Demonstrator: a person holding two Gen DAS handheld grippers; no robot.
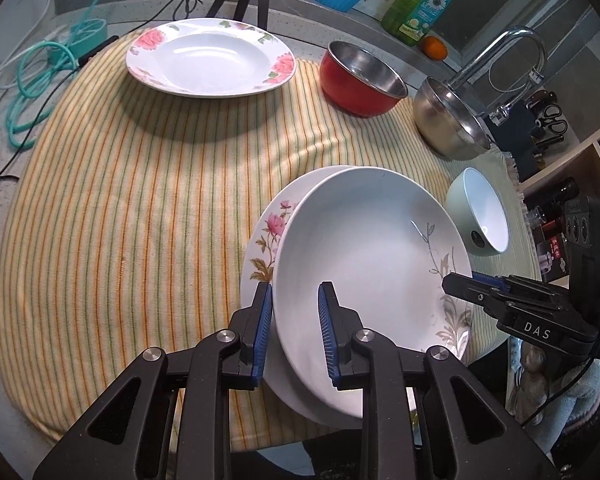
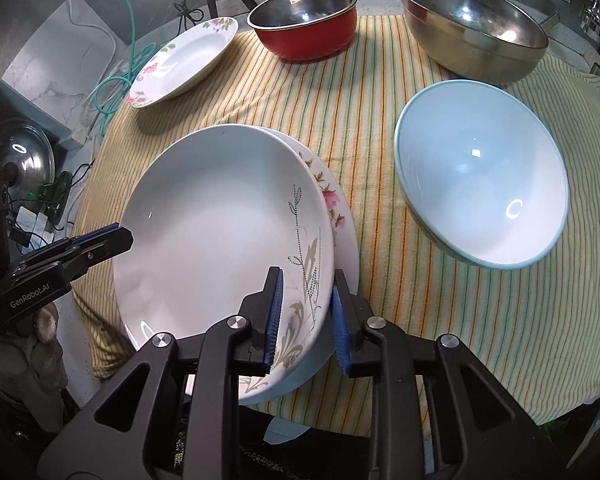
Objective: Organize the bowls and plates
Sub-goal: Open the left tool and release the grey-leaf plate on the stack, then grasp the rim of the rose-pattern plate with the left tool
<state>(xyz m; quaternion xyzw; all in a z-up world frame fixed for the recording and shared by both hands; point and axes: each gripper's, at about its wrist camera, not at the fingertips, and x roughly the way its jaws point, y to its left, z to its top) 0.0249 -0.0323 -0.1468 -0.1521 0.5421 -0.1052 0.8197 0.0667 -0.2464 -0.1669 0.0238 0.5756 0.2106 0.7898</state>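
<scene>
The grey-leaf plate (image 1: 364, 264), stacked on the pink-flower plate (image 1: 266, 240) at the striped cloth's (image 1: 120, 208) near edge, sits between both grippers: left gripper (image 1: 294, 332) and right gripper (image 2: 306, 316) straddle opposite rims, fingers slightly spread, not pinching.

two wrist views, steeply downward, close, sharing plates (image 1: 374, 264)

Two stacked plates (image 1: 364, 248) nearest, third plate (image 1: 208, 58) behind, bowls (image 1: 362, 80) to the right
</scene>
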